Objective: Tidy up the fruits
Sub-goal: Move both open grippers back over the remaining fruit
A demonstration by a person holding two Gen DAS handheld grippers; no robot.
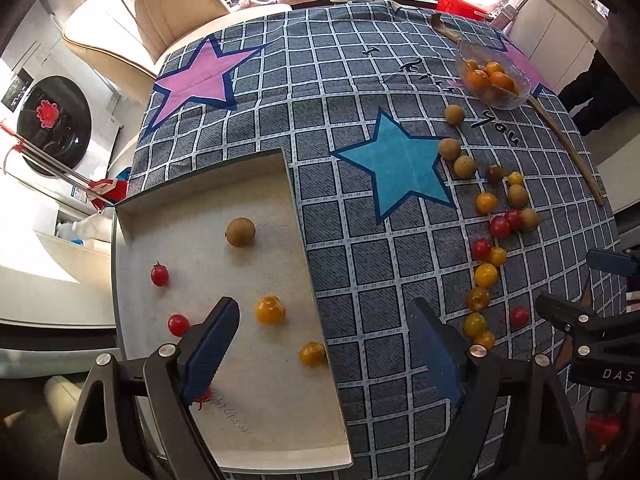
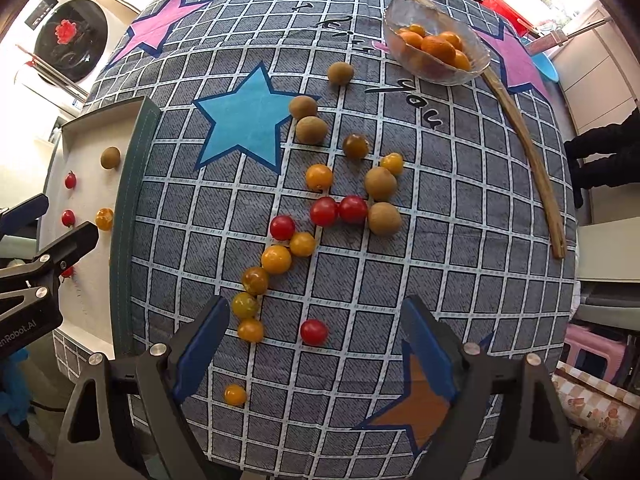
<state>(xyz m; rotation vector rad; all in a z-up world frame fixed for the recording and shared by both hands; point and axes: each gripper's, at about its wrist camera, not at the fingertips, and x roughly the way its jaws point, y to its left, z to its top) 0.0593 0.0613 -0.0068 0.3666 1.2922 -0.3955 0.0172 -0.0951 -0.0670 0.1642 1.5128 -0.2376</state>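
My left gripper (image 1: 326, 344) hangs with its jaws spread and nothing between them, over the near right part of the tray (image 1: 208, 178), which I take to mean a piece is neither held nor about to be taken here. A yellow tomato (image 1: 270, 309) lies just ahead of the gap, and a second yellow one (image 1: 312, 353) sits low between the jaws against the tray's right wall. Two red tomatoes (image 1: 178, 324) lie left of the left jaw, and one brown round fruit (image 1: 240, 232) lies further ahead. In my judgement the tray is the collecting place, since sorted pieces rest there apart from each other.

My right gripper (image 2: 316, 344) is likewise spread and empty, held low over the table (image 2: 460, 184). One red tomato (image 2: 313, 332) lies between the jaws, just ahead; I judge it the likeliest next pick. A chain of yellow tomatoes (image 2: 276, 259) runs ahead from the left jaw, with more red ones and brown fruits beyond. Far ahead to the right stands a glass bowl (image 2: 400, 16) of oranges, a long wooden spoon (image 2: 528, 160) beside it.
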